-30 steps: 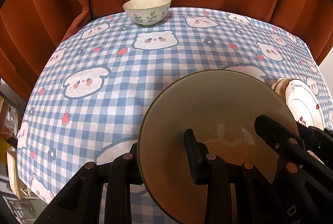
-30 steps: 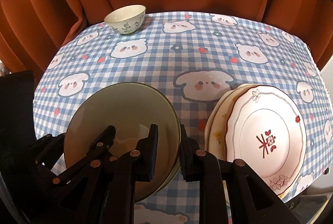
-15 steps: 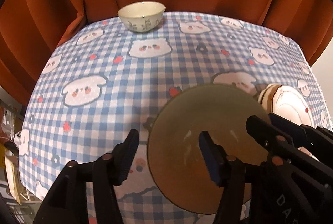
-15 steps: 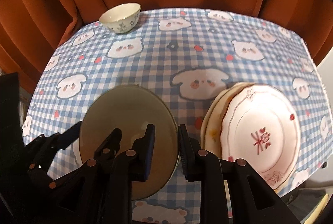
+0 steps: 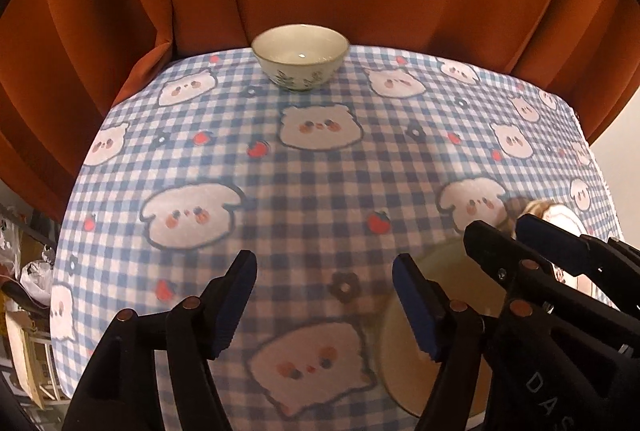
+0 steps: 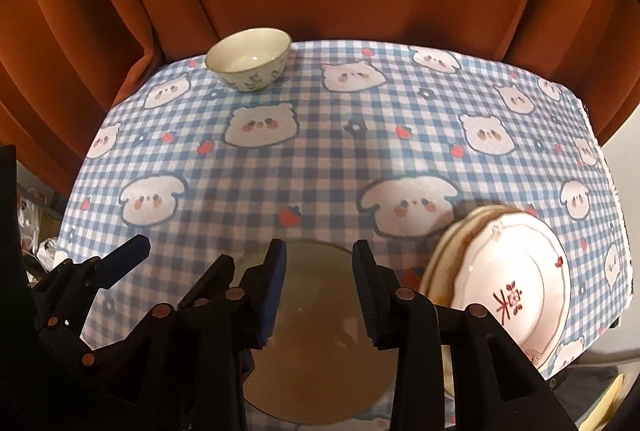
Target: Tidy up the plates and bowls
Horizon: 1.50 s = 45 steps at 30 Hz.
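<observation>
Plates (image 6: 516, 291): your white top one at four o'clock carries a red character. Both grippers' fingers (image 6: 276, 287) have just been opening, apart over the olive plate (image 6: 320, 351), gripping nothing.

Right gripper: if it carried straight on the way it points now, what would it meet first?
Most likely the olive plate, which lies on the checked tablecloth directly under the gap of the right gripper. Its fingers have just been opening and hold nothing. How far above the plate they are is unclear.

So the bowl (image 6: 249, 59) sits at the far edge of the tablecloth (image 6: 320, 167), left of centre – the flat plate (image 6: 320, 343) lies near the front, with the stack of plates (image 6: 516, 287) just to its right.
</observation>
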Available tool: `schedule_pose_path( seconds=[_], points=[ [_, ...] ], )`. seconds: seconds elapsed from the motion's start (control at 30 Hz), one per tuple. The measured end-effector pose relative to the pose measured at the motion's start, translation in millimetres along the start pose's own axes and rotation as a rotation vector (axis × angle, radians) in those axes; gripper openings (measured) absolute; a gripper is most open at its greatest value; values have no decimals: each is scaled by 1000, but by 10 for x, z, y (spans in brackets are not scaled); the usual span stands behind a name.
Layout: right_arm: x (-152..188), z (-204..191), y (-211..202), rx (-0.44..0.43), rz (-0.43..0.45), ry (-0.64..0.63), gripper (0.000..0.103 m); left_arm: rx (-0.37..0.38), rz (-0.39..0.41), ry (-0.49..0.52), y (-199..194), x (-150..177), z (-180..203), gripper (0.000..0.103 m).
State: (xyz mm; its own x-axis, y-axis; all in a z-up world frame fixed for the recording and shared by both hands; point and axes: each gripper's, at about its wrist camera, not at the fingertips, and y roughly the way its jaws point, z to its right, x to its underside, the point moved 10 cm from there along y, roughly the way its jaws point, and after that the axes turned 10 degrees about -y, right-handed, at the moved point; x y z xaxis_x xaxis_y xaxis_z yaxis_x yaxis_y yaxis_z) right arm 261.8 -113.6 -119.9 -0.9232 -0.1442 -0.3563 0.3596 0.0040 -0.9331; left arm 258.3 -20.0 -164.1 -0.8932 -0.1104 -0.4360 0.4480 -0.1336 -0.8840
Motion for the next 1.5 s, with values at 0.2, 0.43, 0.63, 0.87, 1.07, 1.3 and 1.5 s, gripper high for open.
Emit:
schedule_pose_path(
  seconds=[0.2, 0.43, 0.63, 0.87, 1.07, 1.3, 1.5],
  points=[
    [-309, -211, 47, 13, 10, 11, 48, 3, 8, 12, 18, -327, -256, 73],
    [-748, -497, 137, 11, 38, 29, 49, -9, 38, 29, 44, -778, -572, 73],
    [-1055, -640, 211, 28, 62, 55, 49, -3, 59, 57, 95, -1099, -701, 73],
    [-1392, -679, 318, 72, 80, 97, 68, 12, 77, 81, 217, -1459, -727, 73],
    [-1641, -609, 448, 86, 84, 119, 68, 22, 76, 80, 391, -1661, -640, 73],
    [-1962, -458, 682, 94, 98, 133, 68, -4, 89, 69, 676, -1933, -523, 73],
    [-2211, -252, 996, 90, 97, 168, 68, -47, 82, 26, 1008, -2153, -444, 73]
  ],
)
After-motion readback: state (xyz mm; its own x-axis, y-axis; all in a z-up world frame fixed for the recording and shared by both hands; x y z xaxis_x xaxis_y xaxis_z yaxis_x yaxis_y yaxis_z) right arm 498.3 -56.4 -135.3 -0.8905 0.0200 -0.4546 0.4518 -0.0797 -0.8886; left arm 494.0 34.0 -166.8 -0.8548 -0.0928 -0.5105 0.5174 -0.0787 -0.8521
